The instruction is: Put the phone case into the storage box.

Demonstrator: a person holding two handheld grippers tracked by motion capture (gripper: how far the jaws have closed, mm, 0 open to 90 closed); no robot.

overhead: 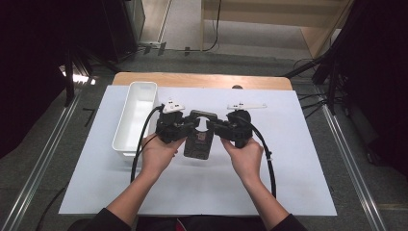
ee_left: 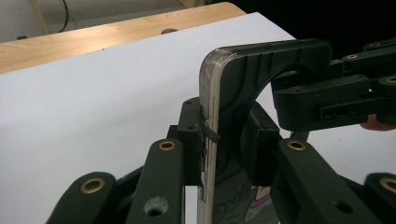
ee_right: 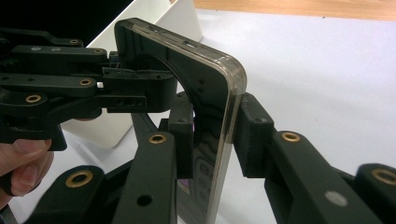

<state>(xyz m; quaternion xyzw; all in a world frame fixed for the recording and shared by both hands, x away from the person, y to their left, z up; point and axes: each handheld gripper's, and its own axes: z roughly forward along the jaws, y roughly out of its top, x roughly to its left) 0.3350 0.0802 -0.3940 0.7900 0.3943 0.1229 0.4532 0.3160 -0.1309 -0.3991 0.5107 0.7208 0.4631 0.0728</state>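
Between both clamped grippers [overhead: 192, 126] [overhead: 217, 126], the phone [overhead: 199, 142] runs lengthwise toward the person.

Black-cased phone [overhead: 199, 137], clamped at both edges

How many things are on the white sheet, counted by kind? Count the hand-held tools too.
Phone in a dark case: 1
White bin: 1
Tongs (left, right): 2
Total: 4
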